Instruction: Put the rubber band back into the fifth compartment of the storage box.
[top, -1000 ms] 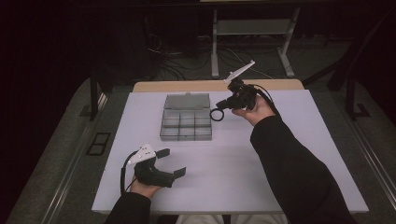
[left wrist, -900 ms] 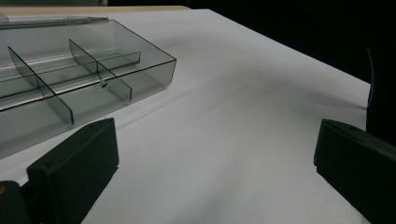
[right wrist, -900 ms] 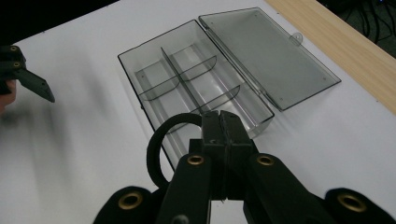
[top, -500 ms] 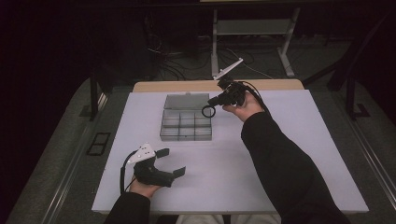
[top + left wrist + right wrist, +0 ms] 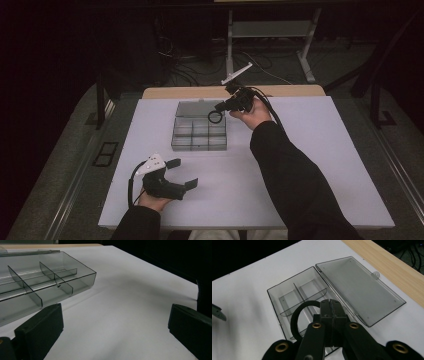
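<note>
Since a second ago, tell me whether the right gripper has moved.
Yes. The right gripper, shut on a black ring, has shifted left, over the open clear box.

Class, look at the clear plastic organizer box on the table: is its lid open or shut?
Open. The lid lies flat behind the box, hinged back, and the divided compartments show uncovered beneath the right tool with its black ring.
</note>
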Tool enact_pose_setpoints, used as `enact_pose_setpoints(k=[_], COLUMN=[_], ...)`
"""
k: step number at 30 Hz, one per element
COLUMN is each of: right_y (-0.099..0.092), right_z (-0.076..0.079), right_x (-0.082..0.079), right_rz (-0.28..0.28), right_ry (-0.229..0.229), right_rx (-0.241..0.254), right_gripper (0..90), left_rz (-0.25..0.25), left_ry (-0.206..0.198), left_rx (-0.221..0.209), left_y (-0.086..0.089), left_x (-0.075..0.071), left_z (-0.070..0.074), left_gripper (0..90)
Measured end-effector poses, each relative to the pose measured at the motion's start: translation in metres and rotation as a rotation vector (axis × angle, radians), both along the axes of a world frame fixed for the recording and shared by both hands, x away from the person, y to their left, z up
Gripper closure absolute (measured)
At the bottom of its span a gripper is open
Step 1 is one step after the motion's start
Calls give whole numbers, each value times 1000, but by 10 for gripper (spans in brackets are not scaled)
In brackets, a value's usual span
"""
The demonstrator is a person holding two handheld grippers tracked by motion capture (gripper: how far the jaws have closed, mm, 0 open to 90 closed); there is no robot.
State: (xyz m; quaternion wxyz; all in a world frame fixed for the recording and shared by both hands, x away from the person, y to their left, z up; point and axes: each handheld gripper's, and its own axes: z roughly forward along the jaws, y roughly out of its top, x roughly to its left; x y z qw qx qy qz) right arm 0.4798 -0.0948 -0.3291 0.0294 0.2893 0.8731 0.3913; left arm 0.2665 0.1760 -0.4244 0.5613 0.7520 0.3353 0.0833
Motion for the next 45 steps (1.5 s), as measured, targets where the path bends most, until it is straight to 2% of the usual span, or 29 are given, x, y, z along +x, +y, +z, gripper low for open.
enact_pose_setpoints(k=[12, 24, 32, 40, 45], right_y=[10, 20, 26, 32, 35], right_z=[-16, -36, -49, -62, -66], right_x=[11, 18, 22, 25, 27], right_rz=[-5, -19, -41, -48, -55], right_ry=[13, 27, 31, 23, 23], right_rx=[-10, 3, 38, 30, 53], right_gripper=[892, 892, 892, 891, 891], left_rz=[0, 5, 4, 5, 3], left_ry=[2, 4, 5, 5, 4], left_rx=[-2, -7, -6, -7, -5], left_y=[1, 2, 1, 1, 1], left_x=[0, 0, 0, 0, 0], left_z=[0, 0, -1, -1, -1], left_gripper=[0, 0, 0, 0, 0])
